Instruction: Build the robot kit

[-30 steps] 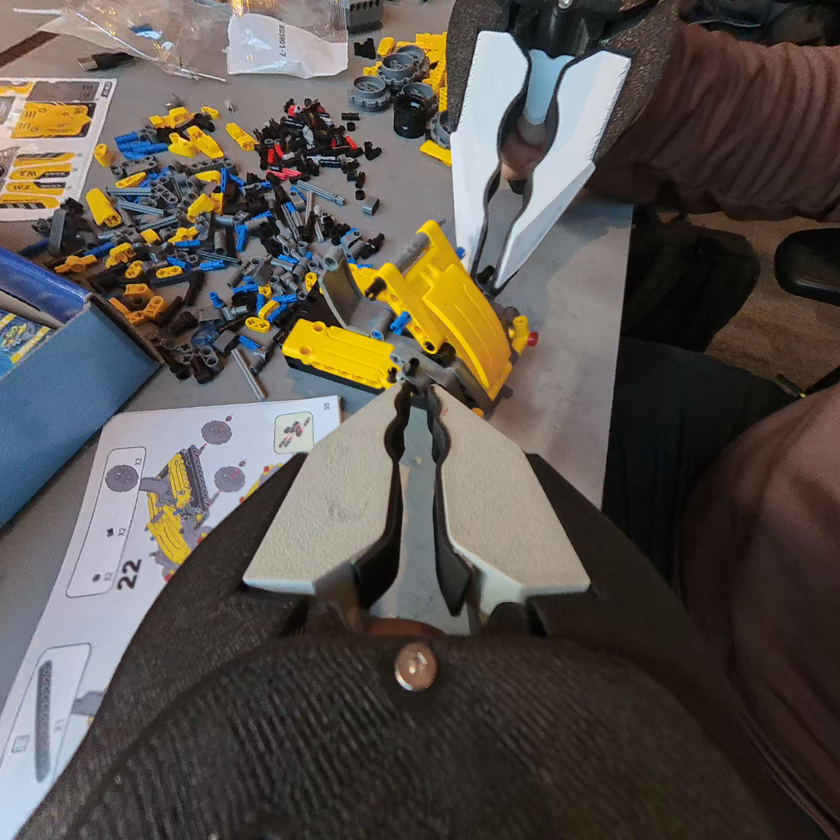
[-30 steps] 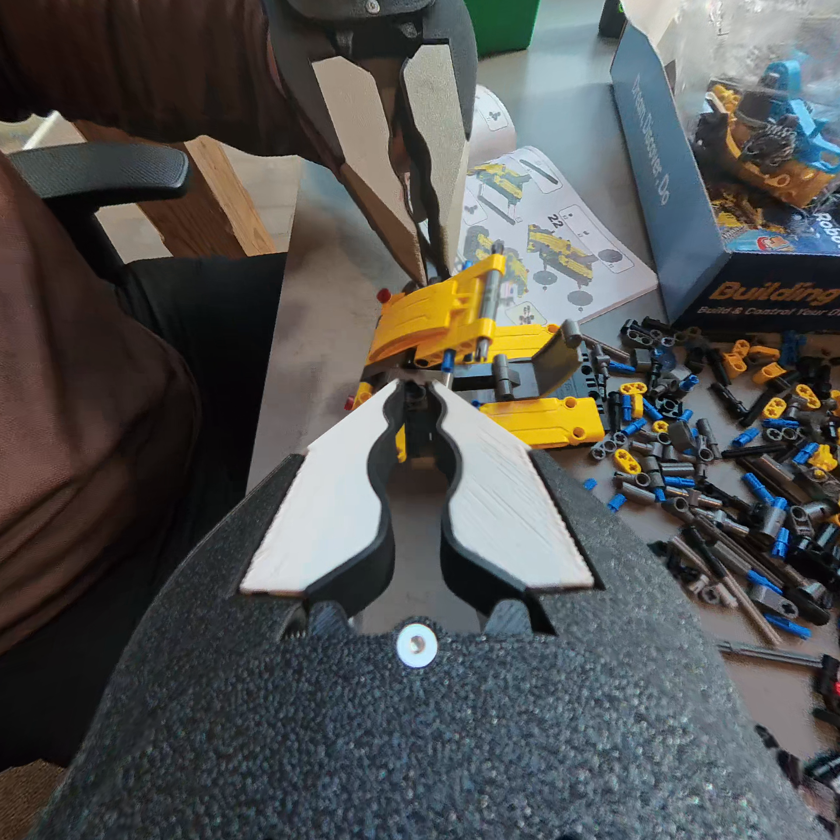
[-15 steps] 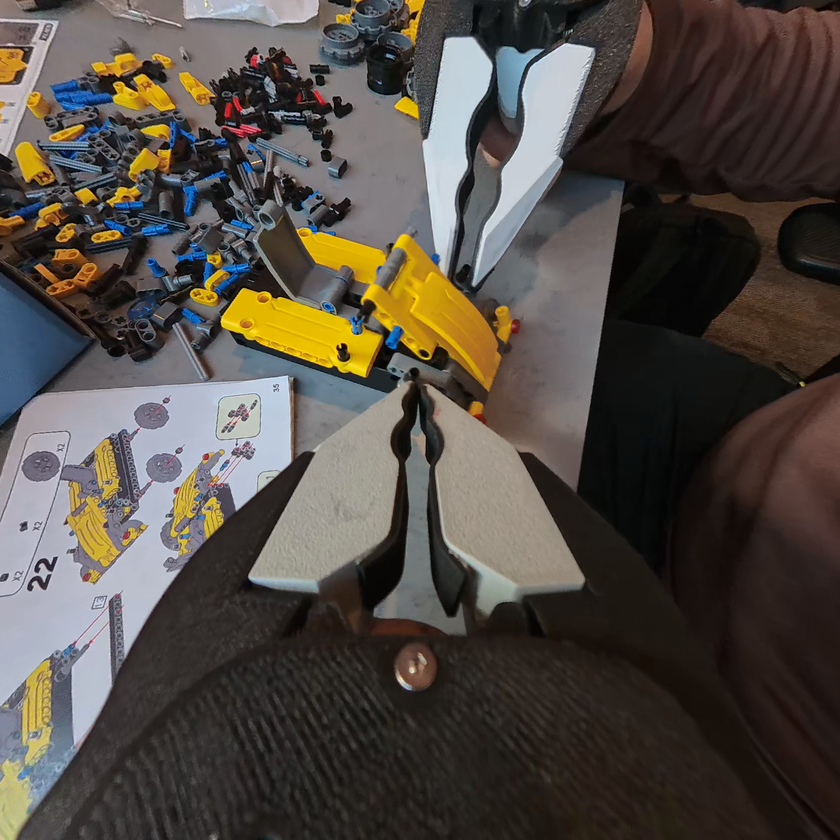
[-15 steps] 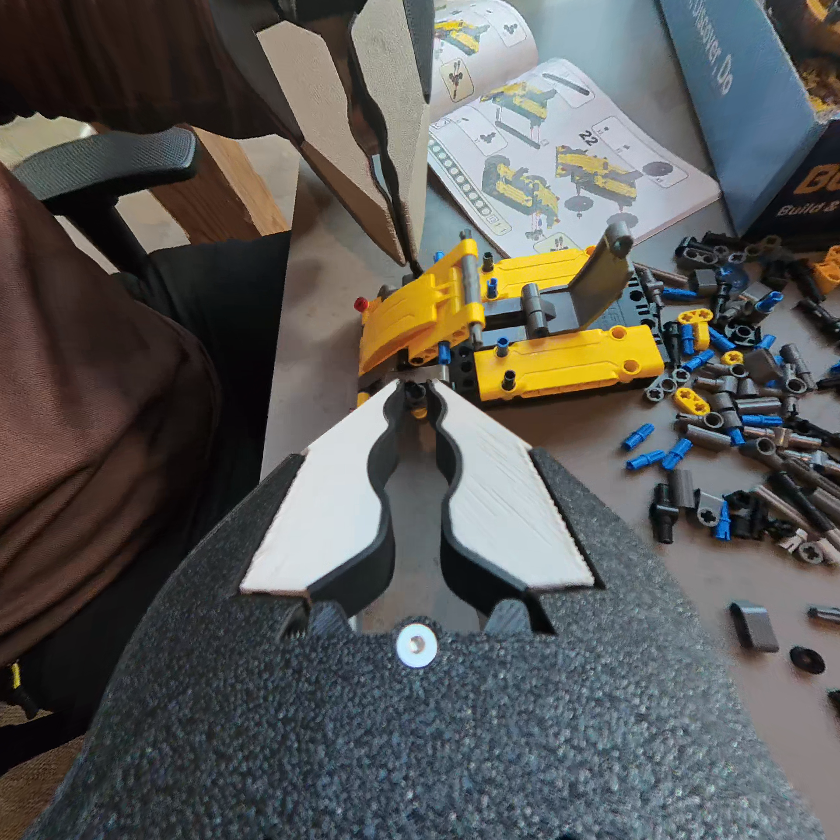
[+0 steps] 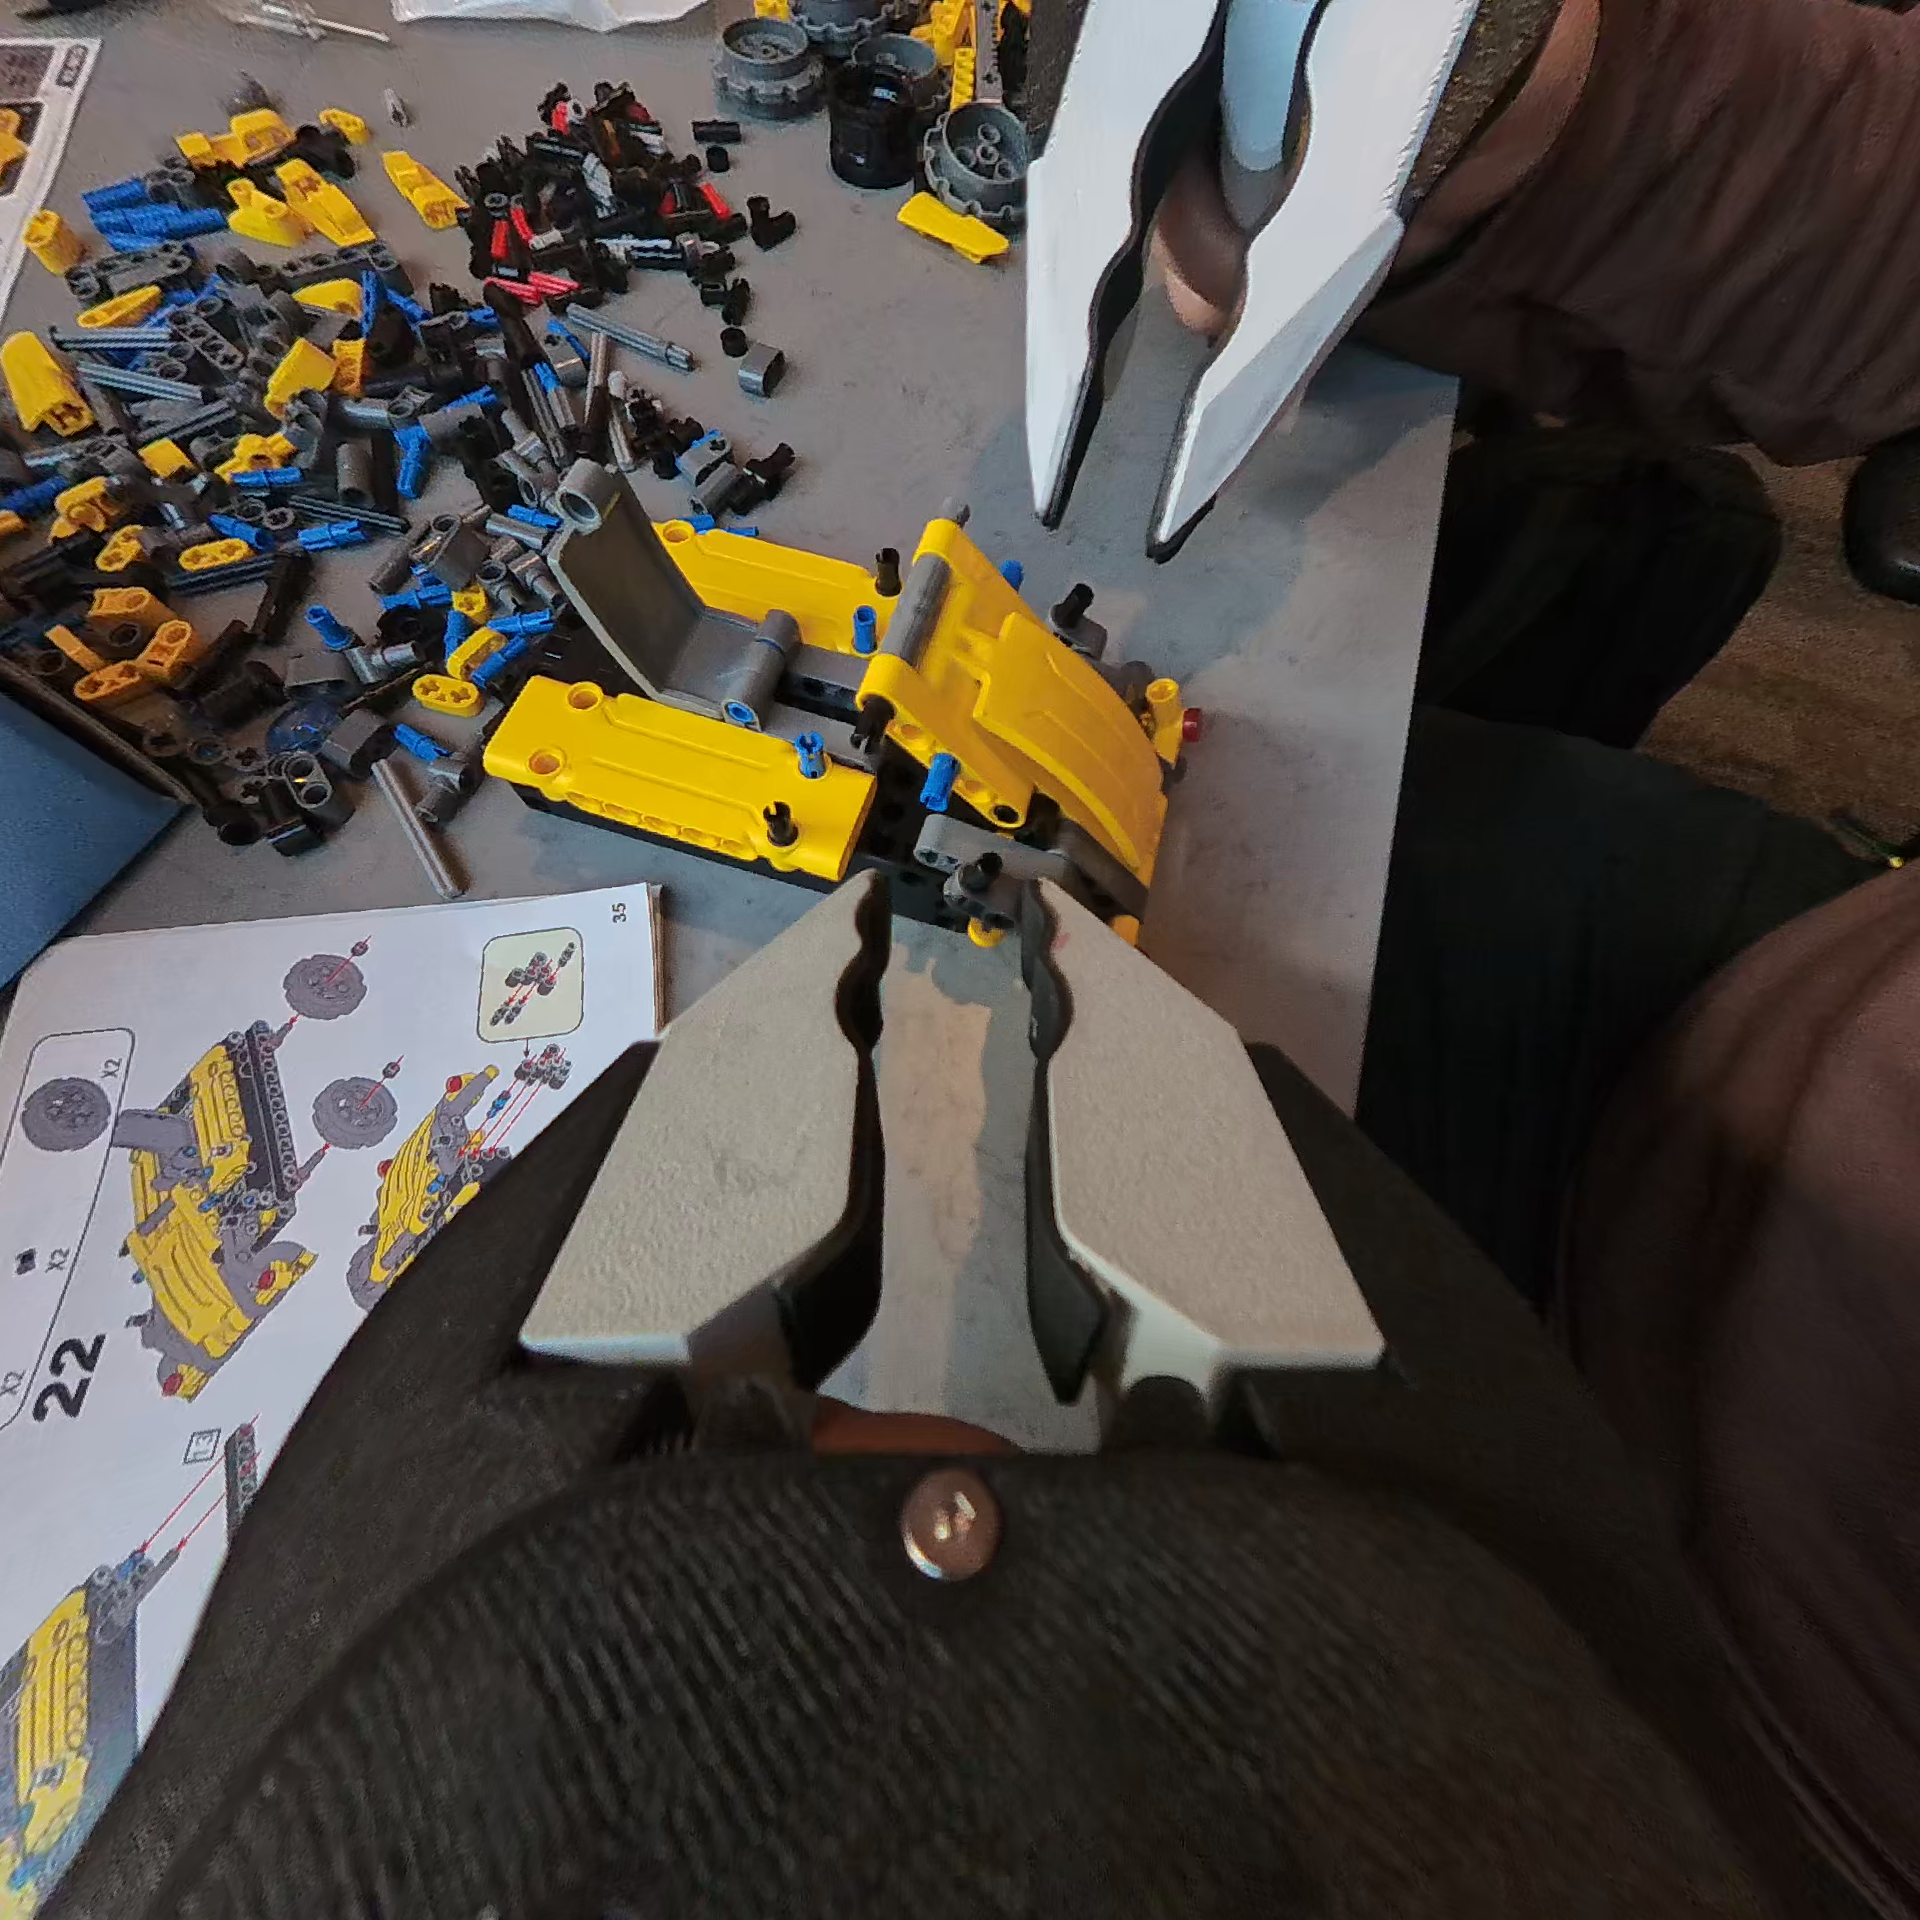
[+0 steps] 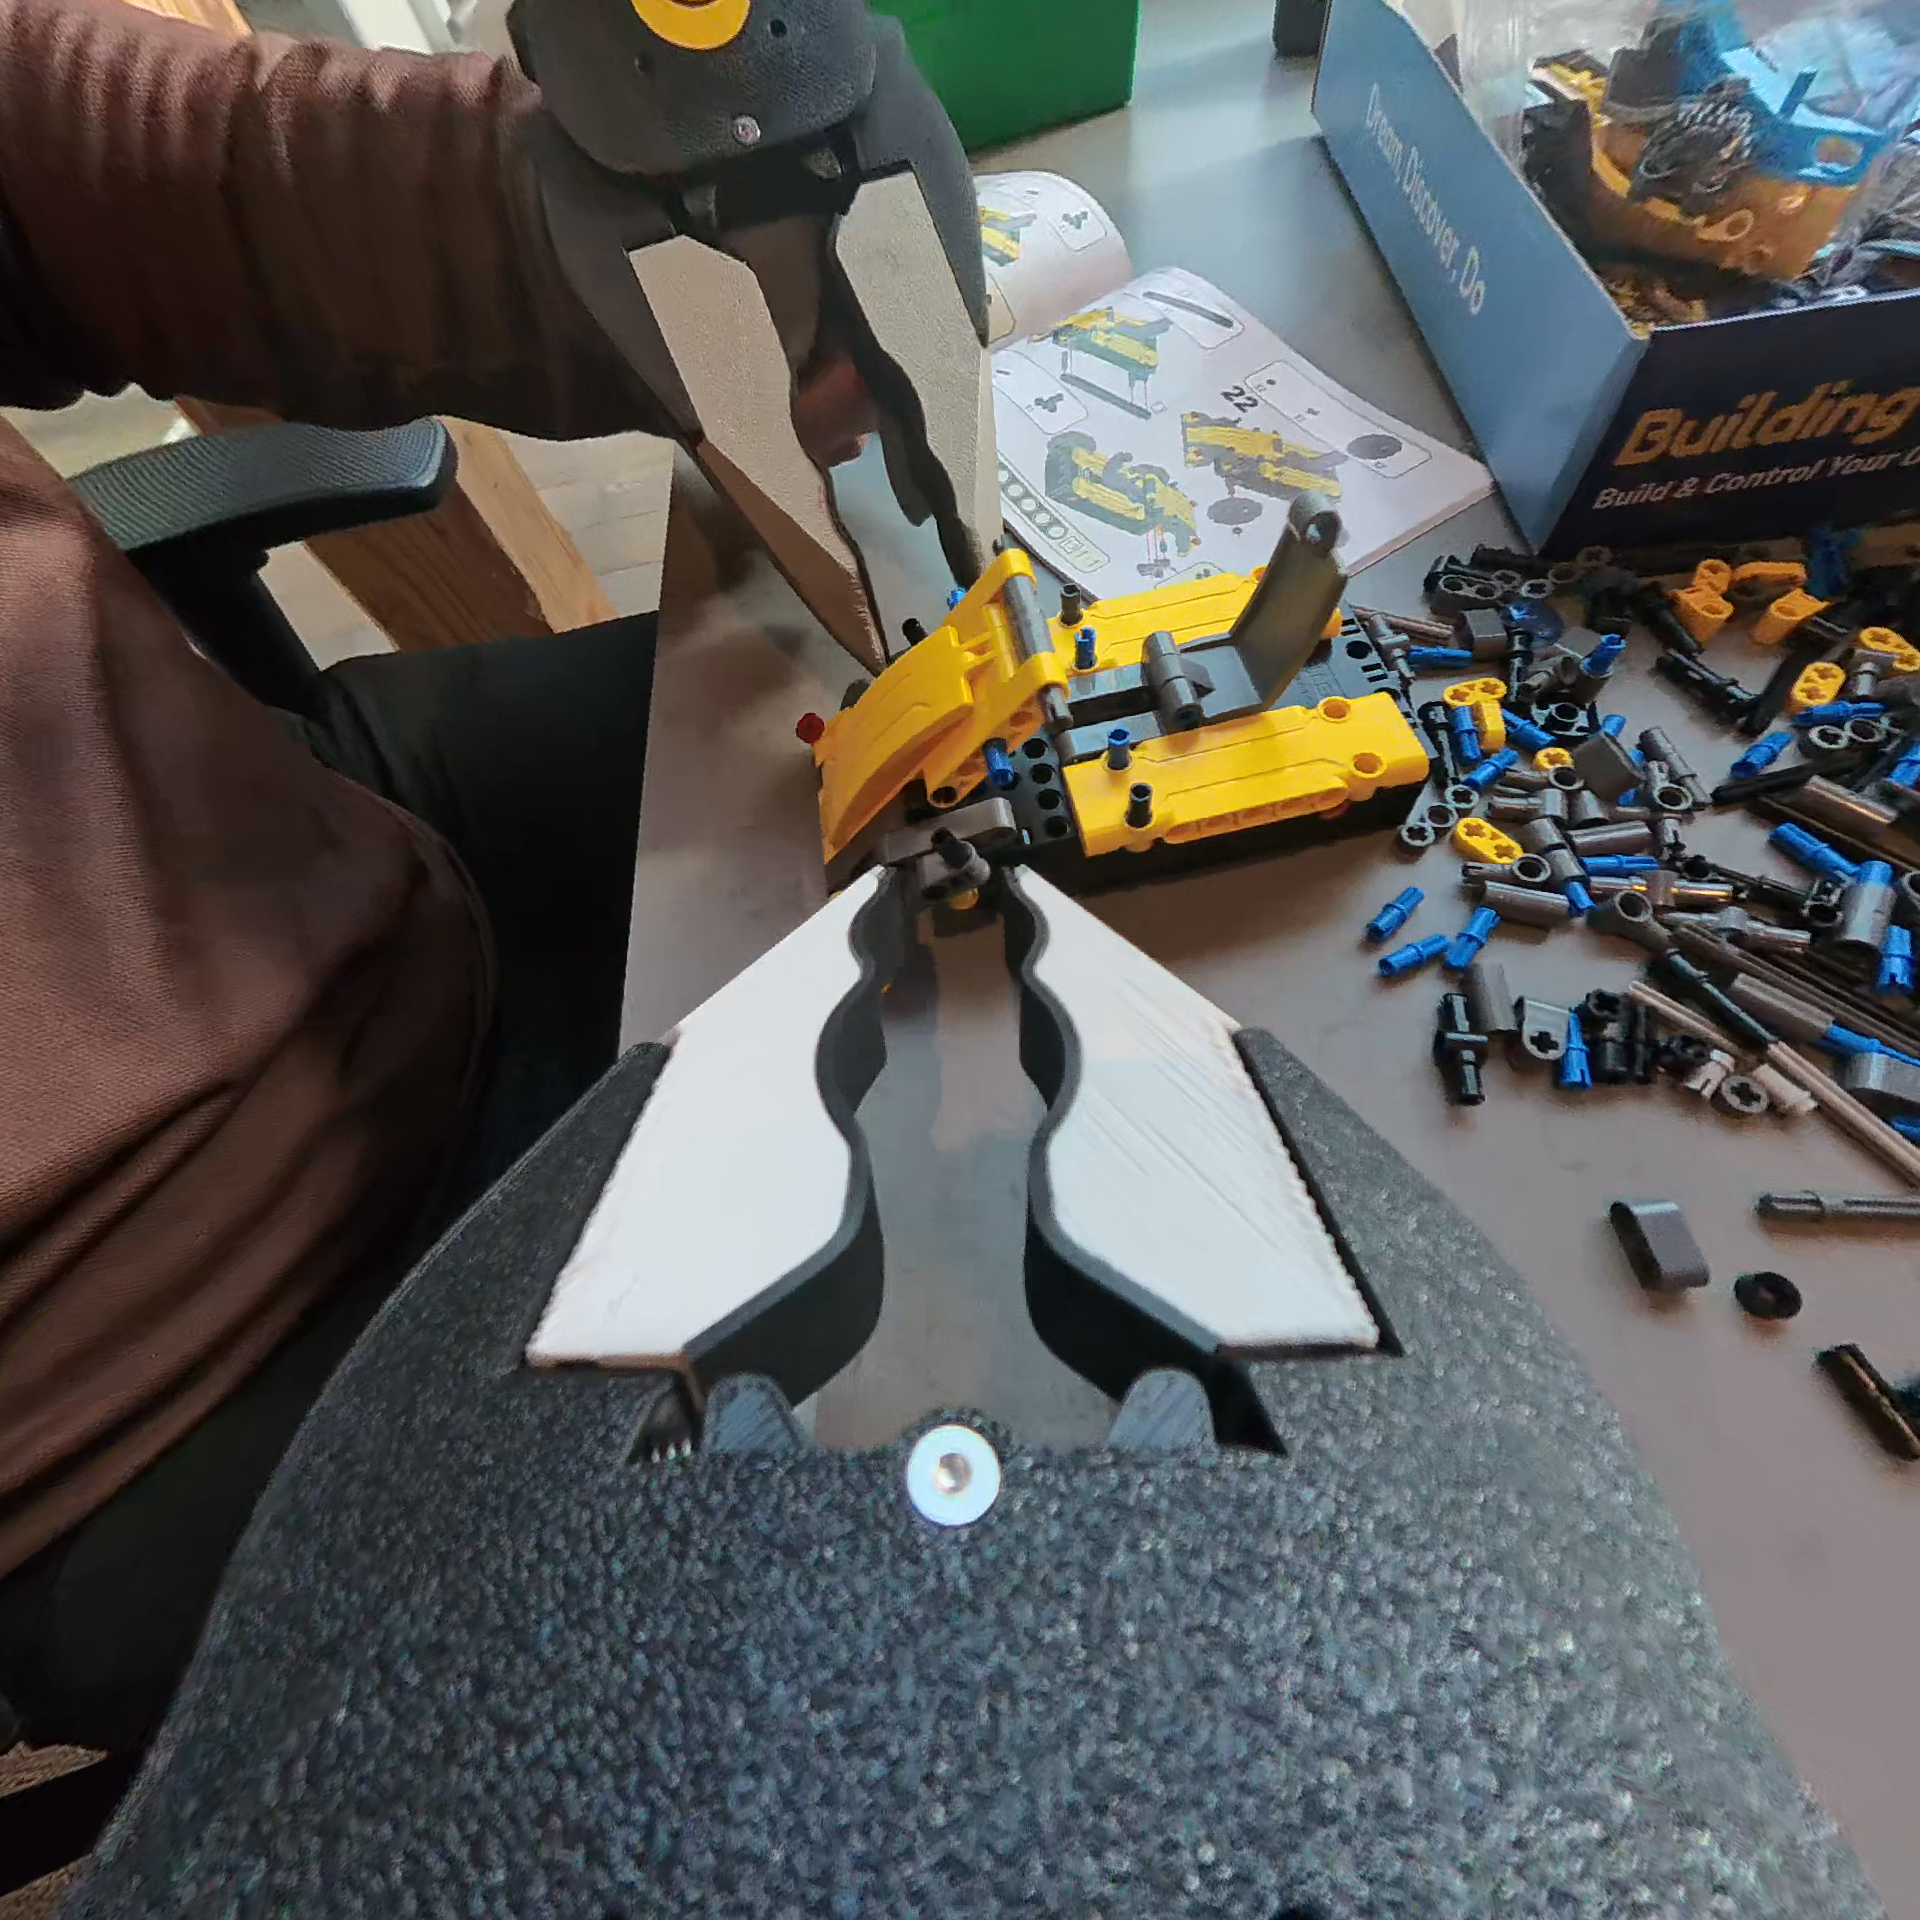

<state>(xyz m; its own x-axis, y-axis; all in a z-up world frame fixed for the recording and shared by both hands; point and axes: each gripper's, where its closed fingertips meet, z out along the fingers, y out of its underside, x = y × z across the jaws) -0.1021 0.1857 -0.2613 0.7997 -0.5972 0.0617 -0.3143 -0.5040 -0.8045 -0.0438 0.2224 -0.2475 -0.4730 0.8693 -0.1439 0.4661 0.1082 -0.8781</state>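
Noted from left: open paper instruction booklet (image 5: pixel 312 1091); heap of small loose blue, black and yellow plastic pieces (image 5: pixel 312 416) reaching the half-built yellow-and-black plastic brick vehicle (image 5: pixel 675 769), standing on grey table (image 5: pixel 1299 727) near its right edge. Left tongs (image 5: pixel 951 899) released, straddling a grey corner pin. Right tongs (image 6: pixel 945 883) likewise released, at the opposite side. Risk judged: sideways nudge sliding vehicle over edge, or scattering pieces.

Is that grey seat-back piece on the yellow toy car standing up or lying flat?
Standing up. The grey piece rises at a slant above the yellow toy car, its round top end well clear of the yellow side panels in both views.
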